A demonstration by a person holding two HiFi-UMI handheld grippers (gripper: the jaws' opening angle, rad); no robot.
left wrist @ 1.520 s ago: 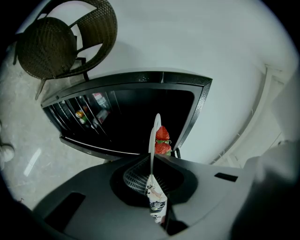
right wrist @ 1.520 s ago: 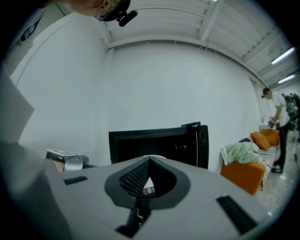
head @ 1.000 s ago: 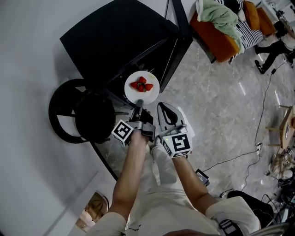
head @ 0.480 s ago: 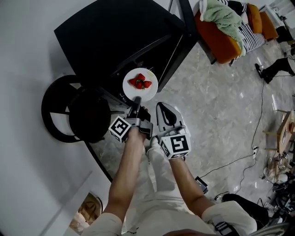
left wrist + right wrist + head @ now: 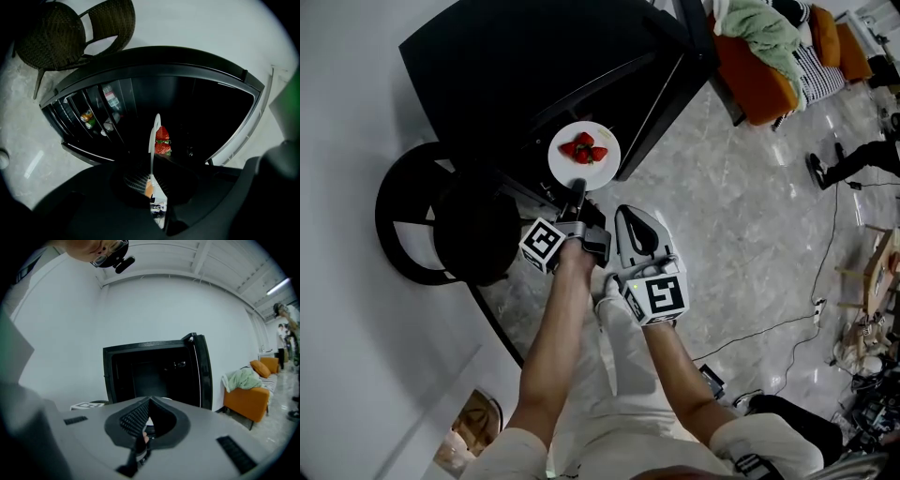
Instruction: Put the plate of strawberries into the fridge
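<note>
In the head view, my left gripper (image 5: 578, 190) had its fingers clamped on the near rim of the plate (image 5: 606, 165), which held 3 or so strawberries (image 5: 584, 148). Over the last second I had carried it forward, so it hung level at the open front of the black fridge (image 5: 525, 66), not yet inside. My right gripper (image 5: 633, 217) hung just beside the left one.

In the left gripper view, the plate (image 5: 153, 133) showed edge-on between the fingers, with the strawberries (image 5: 162, 140) against the dark inside of the fridge (image 5: 201, 108) and its door shelf (image 5: 96, 119) to the left.

In the right gripper view, the fingers (image 5: 136, 420) were closed on nothing, facing the fridge (image 5: 154, 369). I judged only the reach inside and setting down remained.
</note>
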